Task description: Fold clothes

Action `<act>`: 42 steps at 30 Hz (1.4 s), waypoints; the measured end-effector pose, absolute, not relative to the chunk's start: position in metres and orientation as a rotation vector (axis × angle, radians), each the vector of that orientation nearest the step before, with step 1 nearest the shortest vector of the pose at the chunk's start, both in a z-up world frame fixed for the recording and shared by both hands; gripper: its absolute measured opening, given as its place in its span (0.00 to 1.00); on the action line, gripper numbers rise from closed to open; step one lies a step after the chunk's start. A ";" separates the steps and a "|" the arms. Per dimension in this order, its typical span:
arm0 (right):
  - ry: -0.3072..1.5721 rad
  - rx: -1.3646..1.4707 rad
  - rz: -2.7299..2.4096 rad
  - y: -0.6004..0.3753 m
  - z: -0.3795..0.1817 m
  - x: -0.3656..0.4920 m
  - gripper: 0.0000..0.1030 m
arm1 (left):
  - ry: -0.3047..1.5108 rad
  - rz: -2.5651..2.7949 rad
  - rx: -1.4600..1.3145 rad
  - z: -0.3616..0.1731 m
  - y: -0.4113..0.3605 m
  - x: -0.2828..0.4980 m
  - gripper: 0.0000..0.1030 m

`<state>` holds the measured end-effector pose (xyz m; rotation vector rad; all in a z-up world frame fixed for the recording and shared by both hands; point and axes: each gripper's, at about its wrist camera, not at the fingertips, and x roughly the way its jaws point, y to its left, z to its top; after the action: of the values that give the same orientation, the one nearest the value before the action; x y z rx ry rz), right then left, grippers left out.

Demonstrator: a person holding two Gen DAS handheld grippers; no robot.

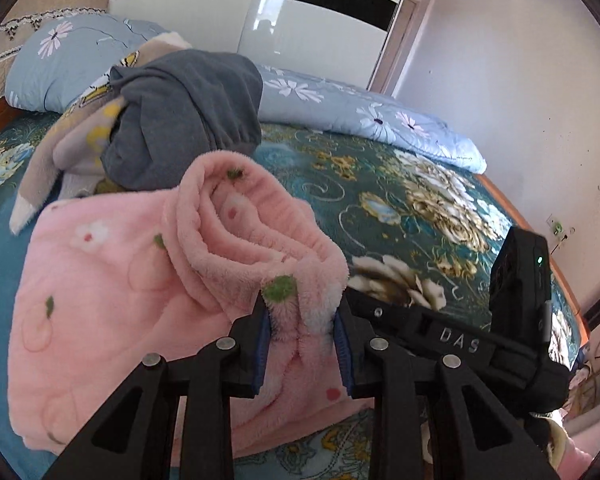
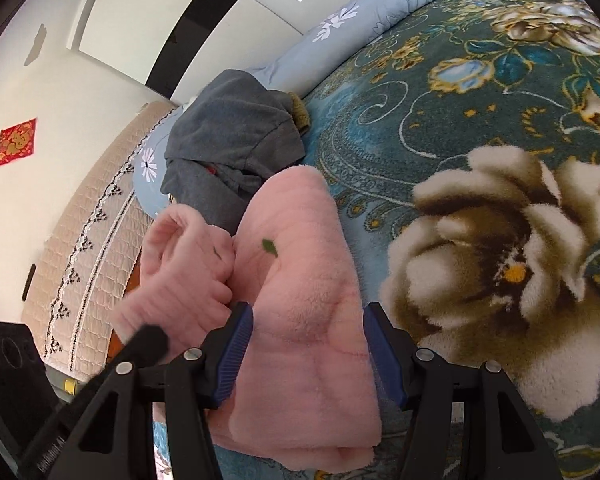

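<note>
Pink fleece garment, half folded on the bed, held at one edge

At the lower centre, the left hand-held gripper (image 1: 302,320) pinches a bunched edge of the pink fleece garment (image 1: 112,280); the right hand-held gripper (image 2: 308,354) straddles its folded end (image 2: 308,320), jaws apart, not visibly pressing. It looks soft, light, floppy, best gripped at hems. Beyond, upper left, lies a grey garment (image 1: 188,112) on the floral bed (image 1: 400,200).

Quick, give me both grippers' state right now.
Left gripper: shut on the pink garment.
Right gripper: jaws wide around the pink garment; grip cannot be told.
</note>
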<state>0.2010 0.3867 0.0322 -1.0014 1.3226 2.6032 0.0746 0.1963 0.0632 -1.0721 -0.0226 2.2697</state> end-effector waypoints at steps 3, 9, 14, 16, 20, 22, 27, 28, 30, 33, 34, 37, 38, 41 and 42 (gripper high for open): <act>1.318 -0.996 2.595 0.388 0.032 0.201 0.60 | -0.030 2.252 -1.101 0.056 0.195 0.079 0.35; 1.310 -1.001 2.593 0.388 0.031 0.201 0.60 | -0.151 2.218 -1.112 0.069 0.166 0.084 0.46; 1.301 -0.986 2.592 0.389 0.032 0.203 0.60 | -0.258 2.358 -0.986 0.096 0.102 0.081 0.59; 1.282 -0.977 2.600 0.388 0.034 0.203 0.60 | -0.219 2.514 -0.979 0.096 0.074 0.074 0.59; 1.177 -0.890 2.645 0.385 0.052 0.210 0.60 | -0.113 2.774 -1.074 0.076 0.032 0.063 0.59; 1.074 -0.817 2.702 0.380 0.069 0.214 0.60 | -0.123 2.818 -1.124 0.063 0.013 0.062 0.59; 0.787 -0.828 2.967 0.339 0.113 0.202 0.60 | -0.191 2.769 -1.189 0.036 0.005 0.057 0.59; 0.740 -0.864 3.007 0.329 0.117 0.196 0.60 | -0.183 2.754 -1.192 0.033 0.008 0.057 0.59; 0.643 -0.929 3.063 0.311 0.126 0.183 0.60 | -0.166 2.724 -1.196 0.027 0.014 0.059 0.59; 0.558 -1.054 3.035 0.298 0.129 0.156 0.60 | -0.174 2.698 -1.195 0.024 0.012 0.062 0.59; 0.552 -1.130 3.013 0.296 0.128 0.145 0.60 | -0.179 2.690 -1.195 0.023 0.011 0.063 0.59; 0.530 -1.348 2.937 0.292 0.118 0.116 0.60 | -0.215 2.664 -1.191 0.022 0.005 0.065 0.59; 0.506 -1.402 2.920 0.292 0.115 0.107 0.60 | -0.233 2.657 -1.193 0.021 0.003 0.065 0.59; 0.428 -1.546 2.890 0.290 0.103 0.090 0.44 | -0.272 2.635 -1.201 0.021 -0.002 0.066 0.59; 0.424 -1.575 2.870 0.291 0.099 0.086 0.27 | -0.278 2.630 -1.198 0.021 -0.003 0.067 0.59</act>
<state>0.0865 0.2914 0.0991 -1.5754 0.4239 2.8701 0.0672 -0.0027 0.0211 -1.1975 -0.2779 2.6299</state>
